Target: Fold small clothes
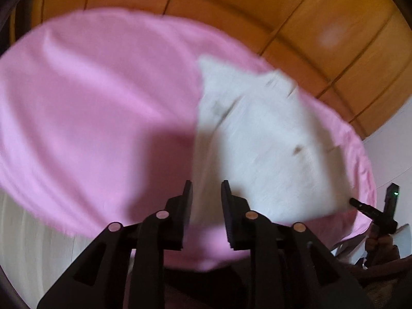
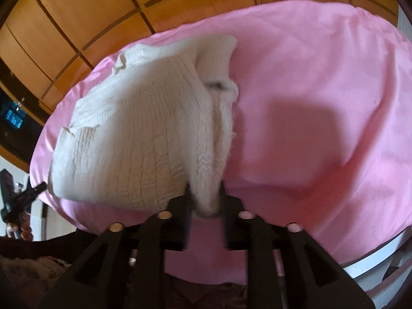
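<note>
- right gripper [image 2: 204, 200] pinches the knit [image 2: 144, 134] edge at lower centre, lifted for folding.
- left gripper [image 1: 206, 193], lower centre, slightly open; cannot tell if it grips cloth.
- pink sheet [image 2: 322, 82] beneath.

A knitted garment [image 2: 134, 134] lies on a cloth [image 2: 322, 77] spread over the bench [image 2: 370, 262], with a panelled wall [image 2: 77, 13] behind. In the right wrist view, the garment sits left of the cloth's middle, one fold between the right hand-held gripper [image 2: 204, 200] fingers.

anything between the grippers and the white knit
Nothing visible. The white knit already hangs between the right gripper fingers, and its edge lies between the left gripper fingers. Only the pink sheet is underneath.
</note>
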Action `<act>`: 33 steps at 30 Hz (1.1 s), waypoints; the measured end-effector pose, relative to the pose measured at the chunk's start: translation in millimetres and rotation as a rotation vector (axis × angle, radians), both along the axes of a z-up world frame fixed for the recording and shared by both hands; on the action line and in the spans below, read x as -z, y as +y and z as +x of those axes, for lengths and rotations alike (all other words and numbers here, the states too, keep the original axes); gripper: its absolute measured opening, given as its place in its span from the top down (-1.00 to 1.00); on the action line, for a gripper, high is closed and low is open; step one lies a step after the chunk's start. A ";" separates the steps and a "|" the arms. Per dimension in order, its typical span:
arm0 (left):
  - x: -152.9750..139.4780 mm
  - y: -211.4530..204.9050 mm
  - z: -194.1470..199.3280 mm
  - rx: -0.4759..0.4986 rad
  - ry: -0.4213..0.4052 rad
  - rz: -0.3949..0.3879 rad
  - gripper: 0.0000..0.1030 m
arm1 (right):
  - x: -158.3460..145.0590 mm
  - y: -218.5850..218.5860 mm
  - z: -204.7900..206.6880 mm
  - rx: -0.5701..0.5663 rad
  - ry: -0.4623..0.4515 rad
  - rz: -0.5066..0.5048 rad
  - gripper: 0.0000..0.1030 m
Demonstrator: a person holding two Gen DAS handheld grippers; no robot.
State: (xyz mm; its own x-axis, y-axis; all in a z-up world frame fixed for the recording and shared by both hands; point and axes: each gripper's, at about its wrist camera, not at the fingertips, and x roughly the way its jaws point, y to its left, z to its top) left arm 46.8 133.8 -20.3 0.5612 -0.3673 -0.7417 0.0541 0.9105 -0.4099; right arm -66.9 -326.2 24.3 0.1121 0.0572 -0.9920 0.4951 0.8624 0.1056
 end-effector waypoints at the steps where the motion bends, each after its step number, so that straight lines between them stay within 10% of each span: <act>1: -11.9 -6.6 3.3 0.037 -0.043 0.001 0.59 | -4.2 -0.5 5.0 -0.004 -0.017 -0.031 0.11; 11: 16.4 -112.5 81.5 0.339 -0.007 0.146 0.17 | 43.2 72.4 100.6 -0.245 -0.074 0.001 0.11; 13: 31.3 -119.2 90.7 0.344 0.024 0.167 0.23 | 66.8 87.2 110.3 -0.280 -0.025 0.021 0.32; 15: 37.6 -121.4 87.0 0.367 -0.004 0.187 0.84 | 79.5 96.5 113.1 -0.312 0.004 0.005 0.66; 16: 36.8 -119.6 84.9 0.364 -0.018 0.190 0.90 | 77.7 98.2 113.1 -0.318 -0.007 0.007 0.89; 26: -6.7 -88.1 76.0 0.197 -0.203 0.066 0.93 | 27.4 84.7 120.8 -0.257 -0.155 -0.057 0.93; 33: 53.1 -110.9 120.4 0.154 -0.039 0.210 0.81 | 91.6 84.3 122.9 -0.218 -0.043 -0.080 0.93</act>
State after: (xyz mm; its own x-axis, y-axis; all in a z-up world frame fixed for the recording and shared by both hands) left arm 167.2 22.9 -73.4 0.5406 -0.2909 -0.7894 0.2106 0.9552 -0.2078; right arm 55.9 -241.9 -67.3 0.1477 0.0056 -0.9890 0.2931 0.9548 0.0492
